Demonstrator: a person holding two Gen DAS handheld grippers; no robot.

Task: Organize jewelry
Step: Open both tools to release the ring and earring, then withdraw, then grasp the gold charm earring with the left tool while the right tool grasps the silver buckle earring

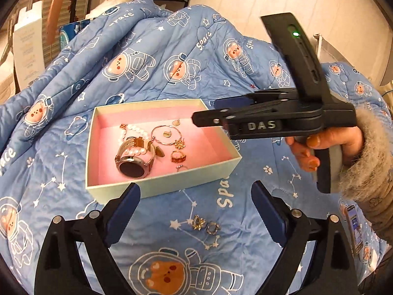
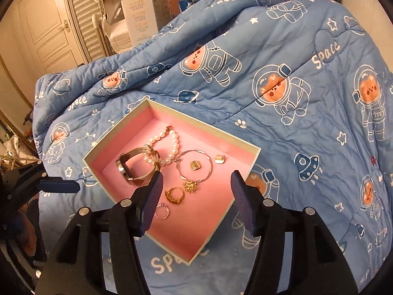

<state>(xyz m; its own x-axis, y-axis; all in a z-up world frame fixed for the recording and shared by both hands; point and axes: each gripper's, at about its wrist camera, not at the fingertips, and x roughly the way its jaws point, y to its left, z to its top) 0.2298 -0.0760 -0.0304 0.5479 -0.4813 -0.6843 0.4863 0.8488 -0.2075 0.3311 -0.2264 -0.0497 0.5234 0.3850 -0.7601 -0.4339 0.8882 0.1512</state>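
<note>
In the right wrist view the right gripper's left finger [image 2: 152, 196] covers part of the watch [image 2: 133, 166] band and the small ring [image 2: 162, 212]. The phone [image 1: 355, 228] is cut off by the sleeve [image 1: 373, 172], its screen unreadable.

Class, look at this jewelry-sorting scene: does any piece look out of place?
Yes. Two small metal rings lie loose on the blue astronaut-print quilt, outside the pink-lined cardboard box that holds the other jewelry.

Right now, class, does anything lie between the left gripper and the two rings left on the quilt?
Nothing visible does. The two rings lie on the bare quilt just ahead of the left gripper, within the gap of its open fingers. The box sits beyond them.
</note>
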